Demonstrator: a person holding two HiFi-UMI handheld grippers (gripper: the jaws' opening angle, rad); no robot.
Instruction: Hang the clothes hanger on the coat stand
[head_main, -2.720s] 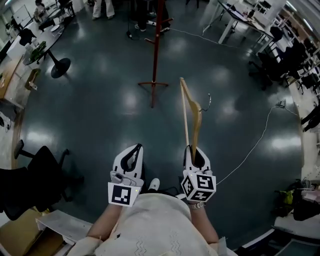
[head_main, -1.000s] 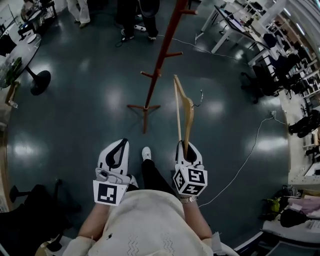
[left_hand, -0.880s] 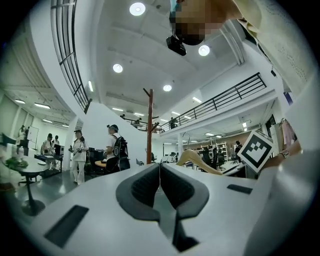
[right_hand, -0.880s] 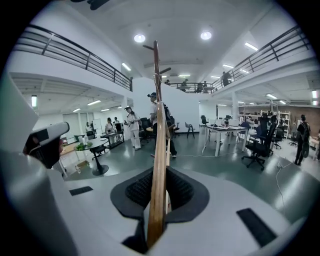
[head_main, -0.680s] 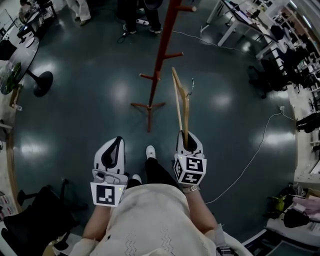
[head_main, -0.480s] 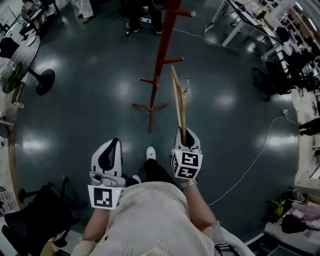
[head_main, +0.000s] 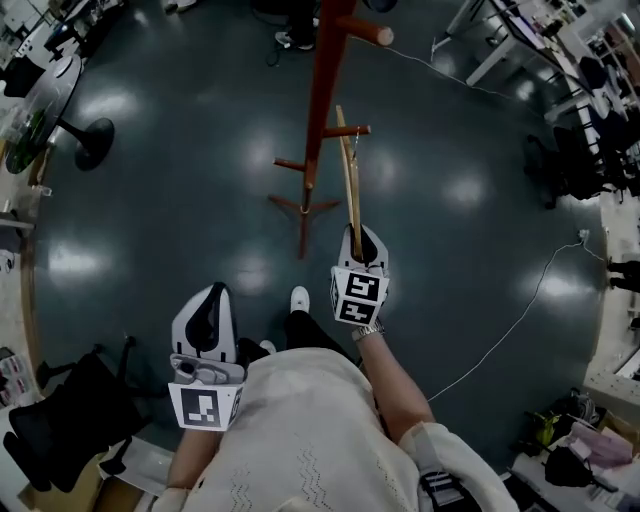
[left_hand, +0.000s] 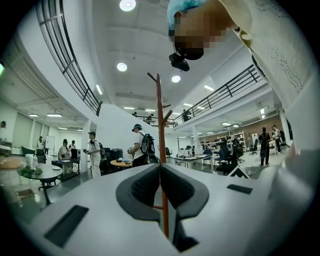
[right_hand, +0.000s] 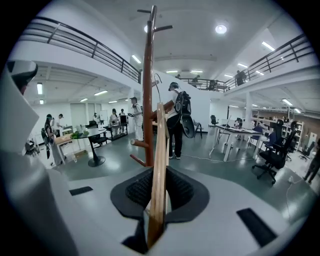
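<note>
**One hanger, clamped, beside one coat stand**

Two grippers are in view. Nearest, the left gripper (head_main: 216, 292) hangs low at the person's left side, with its jaws together and nothing between them. One white shoe (head_main: 299, 297) shows just past it. Farther out, the right gripper (head_main: 359, 236) is clamped on the bottom end of the single wooden hanger (head_main: 348, 170), which stands upright. The hanger's top end is just beside the one red-brown coat stand (head_main: 322, 90), near a peg; whether they touch cannot be told. Its wire hook (right_hand: 158, 82) sits just right of the pole. Beyond, one person with a backpack (right_hand: 179, 112) stands.
</note>
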